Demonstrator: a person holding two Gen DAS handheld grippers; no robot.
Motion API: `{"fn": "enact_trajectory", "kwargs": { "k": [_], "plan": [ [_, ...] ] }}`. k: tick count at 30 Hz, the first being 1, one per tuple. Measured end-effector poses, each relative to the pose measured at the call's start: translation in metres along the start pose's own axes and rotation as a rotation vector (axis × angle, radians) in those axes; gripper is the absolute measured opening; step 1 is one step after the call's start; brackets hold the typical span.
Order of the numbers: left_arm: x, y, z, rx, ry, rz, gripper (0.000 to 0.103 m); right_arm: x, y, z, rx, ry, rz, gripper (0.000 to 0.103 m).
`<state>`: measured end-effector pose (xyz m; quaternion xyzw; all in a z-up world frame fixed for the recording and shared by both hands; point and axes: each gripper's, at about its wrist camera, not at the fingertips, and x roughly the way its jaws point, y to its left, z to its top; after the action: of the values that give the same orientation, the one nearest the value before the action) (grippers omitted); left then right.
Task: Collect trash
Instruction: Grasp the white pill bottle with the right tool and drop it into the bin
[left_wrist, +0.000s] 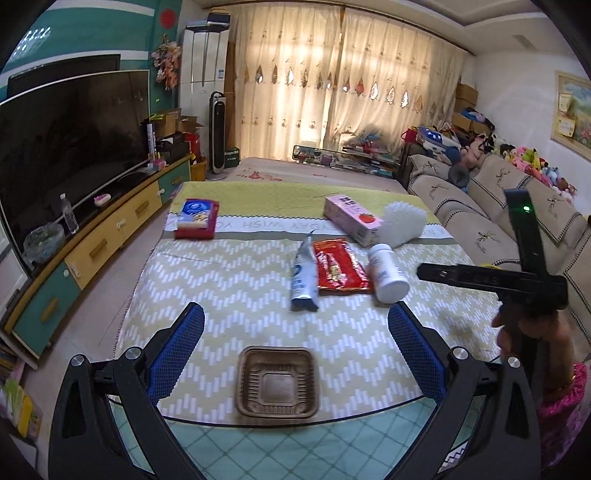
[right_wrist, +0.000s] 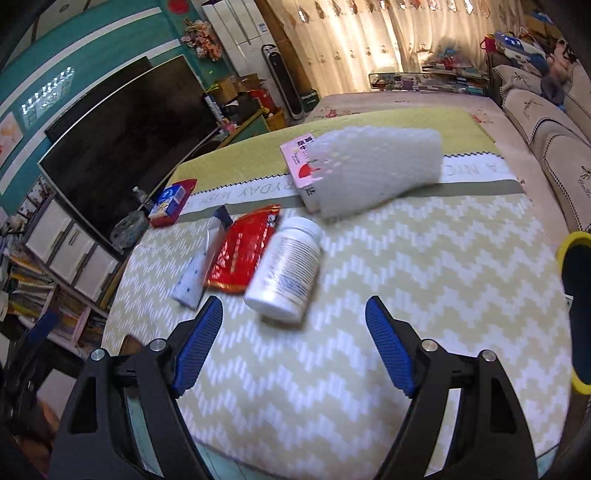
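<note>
Both tools, left (left_wrist: 295, 347) and right (right_wrist: 293, 339), are held wide open, nothing gripped. The white bottle (right_wrist: 284, 269) (light, stiff, slick) lies on the tabletop (right_wrist: 424, 295); best pinched mid-body, 1 pad per side.

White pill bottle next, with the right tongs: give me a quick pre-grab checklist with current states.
1. Right tongs open and empty: ok.
2. White pill bottle lying on its side, in reach ahead: ok.
3. Bottle centred between the pads: not ok, it sits left of centre.
4. Clear of the red packet: not ok, they are touching or nearly so.
5. Left tongs open, over the brown tray, out of the way: ok.
6. Trash bin location: cannot tell.
</note>
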<state>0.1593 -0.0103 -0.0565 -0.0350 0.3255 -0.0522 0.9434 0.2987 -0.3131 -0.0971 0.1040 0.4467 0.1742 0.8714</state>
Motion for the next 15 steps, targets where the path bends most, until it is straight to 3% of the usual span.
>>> {"fn": "enact_trajectory", "kwargs": {
  "k": [9,11,12,15],
  "plan": [
    [0.011,0.012,-0.007,-0.024,0.028,-0.024,0.098,0.054,0.015,-0.001,0.035,0.015,-0.078,0.07],
    [0.013,0.013,-0.007,-0.026,0.032,-0.025,0.098,0.062,0.018,-0.002,0.034,0.025,-0.084,0.059],
    [0.015,0.013,-0.007,-0.03,0.035,-0.026,0.098,0.066,0.018,-0.003,0.028,0.034,-0.088,0.049],
    [0.019,0.014,-0.008,-0.034,0.04,-0.027,0.098,0.06,0.015,-0.006,0.028,0.0,-0.09,0.048]
  ]
}}
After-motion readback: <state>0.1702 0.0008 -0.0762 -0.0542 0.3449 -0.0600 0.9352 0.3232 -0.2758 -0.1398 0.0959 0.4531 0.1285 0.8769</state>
